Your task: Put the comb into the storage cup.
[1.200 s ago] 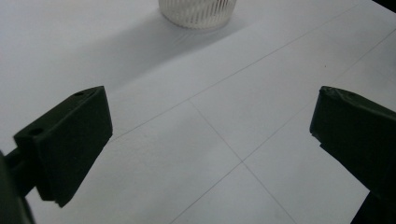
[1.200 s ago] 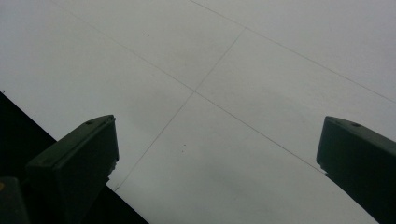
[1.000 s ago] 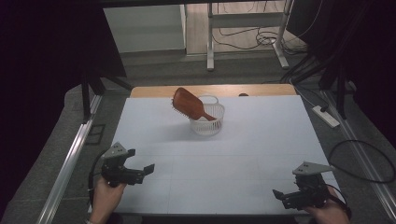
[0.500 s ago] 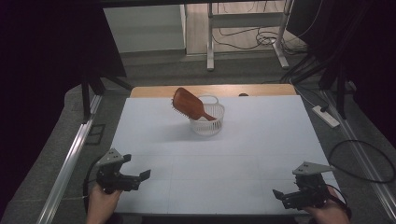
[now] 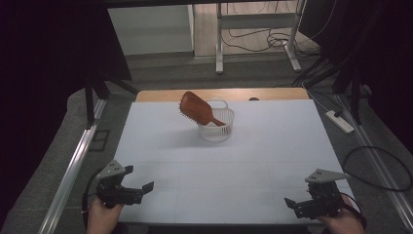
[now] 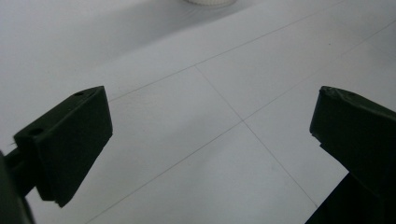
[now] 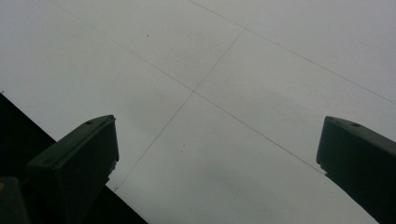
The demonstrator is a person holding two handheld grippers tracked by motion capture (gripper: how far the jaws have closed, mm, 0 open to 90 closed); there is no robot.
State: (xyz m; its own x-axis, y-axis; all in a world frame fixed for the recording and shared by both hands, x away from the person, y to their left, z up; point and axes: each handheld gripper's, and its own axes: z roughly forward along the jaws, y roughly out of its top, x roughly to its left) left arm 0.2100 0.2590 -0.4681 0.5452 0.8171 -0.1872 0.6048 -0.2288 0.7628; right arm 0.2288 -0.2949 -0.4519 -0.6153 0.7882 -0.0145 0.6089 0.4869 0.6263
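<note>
A person is holding a black two-jaw tool in each hand, low over the near edge of a big flat white table [image 5: 253, 165]. The left gripper [image 5: 138, 187] is sitting with its jaws spread wide, and nothing is between them but bare table. The right gripper [image 5: 292, 204] is also spread wide and holding nothing.

Far ahead of both sets of fingers, and well apart from them, a small round white wire basket [image 5: 216, 127] is standing on the table. A reddish-brown wooden hairbrush [image 5: 195, 108] is leaning in it. Its handle is poking down into the basket, and its wide head is sticking up and out over the rim, bristles facing down.

The brush is probably light, hard and stiff, with smooth wood that may be a bit slippery. The head is likely the best place to pinch, by its two thin edges. The basket looks light too, so it may tip or slide if the brush gets pulled sideways.
</note>
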